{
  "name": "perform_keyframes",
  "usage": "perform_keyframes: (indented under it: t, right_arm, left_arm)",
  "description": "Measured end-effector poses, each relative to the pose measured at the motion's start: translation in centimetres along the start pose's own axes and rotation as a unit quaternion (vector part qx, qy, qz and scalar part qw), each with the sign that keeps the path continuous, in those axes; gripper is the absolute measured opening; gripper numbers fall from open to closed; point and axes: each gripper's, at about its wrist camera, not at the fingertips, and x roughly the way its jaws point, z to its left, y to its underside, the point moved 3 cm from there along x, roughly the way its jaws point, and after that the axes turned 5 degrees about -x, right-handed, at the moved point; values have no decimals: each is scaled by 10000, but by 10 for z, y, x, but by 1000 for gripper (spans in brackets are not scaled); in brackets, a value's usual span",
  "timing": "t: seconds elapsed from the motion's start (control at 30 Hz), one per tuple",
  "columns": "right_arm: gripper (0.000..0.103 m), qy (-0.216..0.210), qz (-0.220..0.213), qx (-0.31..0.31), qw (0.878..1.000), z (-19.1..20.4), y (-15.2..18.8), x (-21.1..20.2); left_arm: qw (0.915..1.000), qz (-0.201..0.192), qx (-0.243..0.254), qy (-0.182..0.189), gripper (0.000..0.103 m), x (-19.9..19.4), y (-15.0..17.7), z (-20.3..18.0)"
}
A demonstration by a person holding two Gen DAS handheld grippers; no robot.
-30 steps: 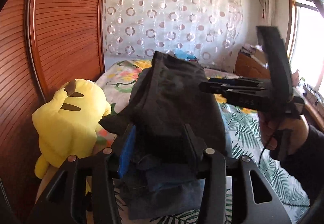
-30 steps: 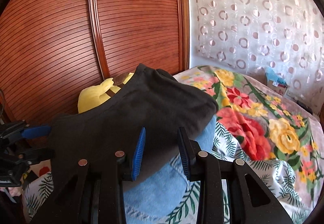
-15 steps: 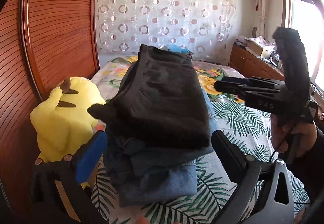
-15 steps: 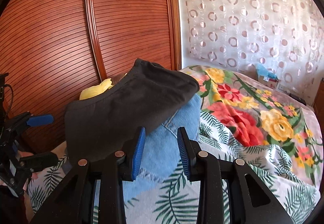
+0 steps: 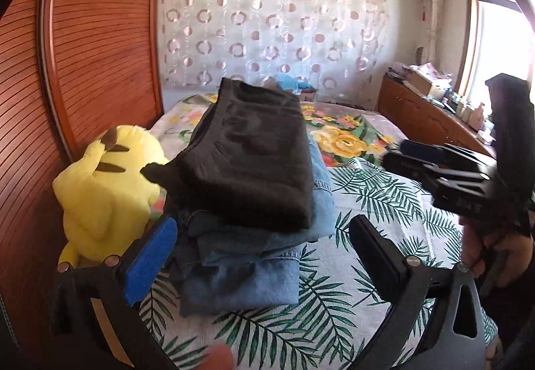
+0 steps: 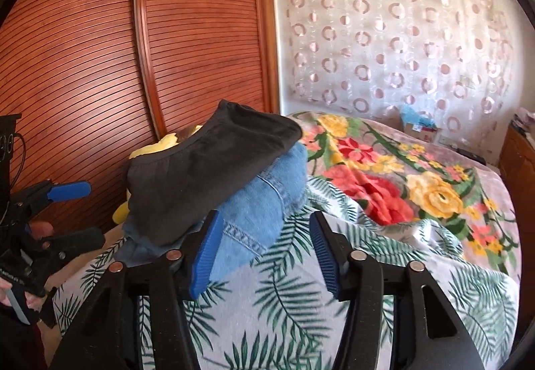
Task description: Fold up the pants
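Folded dark pants (image 5: 247,152) lie on top of a stack of folded blue jeans (image 5: 254,269) on the bed; they also show in the right wrist view (image 6: 207,169) over the jeans (image 6: 264,203). My left gripper (image 5: 264,249) is open and empty, just in front of the stack. My right gripper (image 6: 264,246) is open and empty, to the right of the stack; it also shows in the left wrist view (image 5: 421,156).
A yellow plush toy (image 5: 107,189) sits left of the stack against the wooden wardrobe doors (image 6: 100,52). The bed has a leaf-print sheet (image 5: 378,203) and a floral blanket (image 6: 384,176). A wooden sideboard (image 5: 431,116) stands at the right under the window.
My left gripper opened and let go of the dark pants, then drew back from the stack. My right gripper opened wider and pulled back to the right.
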Motion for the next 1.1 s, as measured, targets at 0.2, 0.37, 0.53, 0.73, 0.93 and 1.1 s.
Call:
perform_keyframes:
  t: [0.2, 0.37, 0.53, 0.73, 0.93, 1.1]
  right_arm:
    - [65, 318, -23, 155, 9994, 10, 8, -28]
    - [66, 535, -53, 286, 9981, 22, 16, -51]
    - [66, 888, -10, 456, 9950, 32, 33, -75]
    - [67, 1202, 14, 731, 9901, 43, 50, -106]
    - [67, 1525, -161, 877, 9843, 63, 57, -150]
    - [67, 1855, -368, 954, 9773, 83, 59, -184]
  left_arm:
    - [9998, -48, 108, 137, 103, -8, 6, -14]
    - [9992, -81, 317, 240, 103, -18, 11, -35]
    - [9981, -75, 432, 424, 103, -27, 20, -55]
    - [9966, -62, 541, 617, 103, -41, 35, -81]
    - [9949, -195, 663, 738, 103, -68, 39, -106]
    - [9939, -393, 681, 769, 103, -92, 36, -118]
